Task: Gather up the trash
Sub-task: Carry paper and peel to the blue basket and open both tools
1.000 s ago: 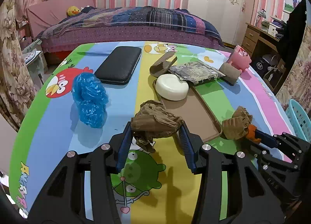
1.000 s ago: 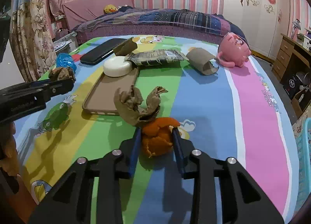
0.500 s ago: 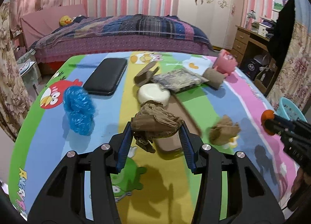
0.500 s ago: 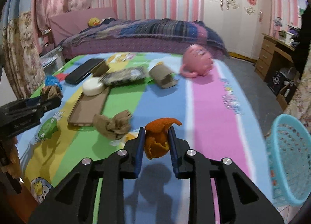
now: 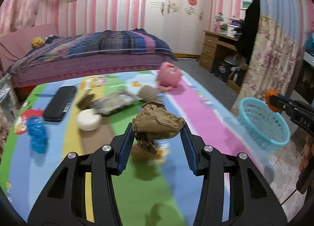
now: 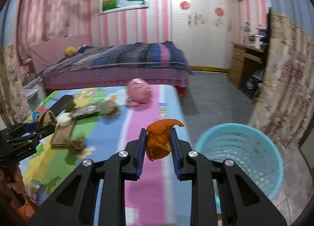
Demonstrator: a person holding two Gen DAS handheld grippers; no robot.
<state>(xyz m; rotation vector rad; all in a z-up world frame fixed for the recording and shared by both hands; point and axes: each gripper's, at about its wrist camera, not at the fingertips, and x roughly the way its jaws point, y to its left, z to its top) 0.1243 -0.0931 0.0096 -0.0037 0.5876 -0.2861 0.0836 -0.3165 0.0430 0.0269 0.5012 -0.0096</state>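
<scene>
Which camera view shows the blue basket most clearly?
The right wrist view: the blue basket sits large and near, its open mouth and inside visible, just right of the orange peel. The left wrist view shows it smaller, near the right edge, blurred.

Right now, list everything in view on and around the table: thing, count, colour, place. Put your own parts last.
crumpled paper: 1, brown, held in the left claw
orange peel: 1, orange, held in the right claw
paper scrap: 1, brown, on the table near the tray
basket: 1, light blue, on the floor right of the table
tray: 1, brown, on the table
round box: 1, white, at the tray's far end
plastic wad: 1, blue, table's left side
flat case: 1, black, far left
foil packet: 1, dark, table centre
pink toy: 1, far edge
left claw: 1, black and blue
right claw: 1, black and blue
</scene>
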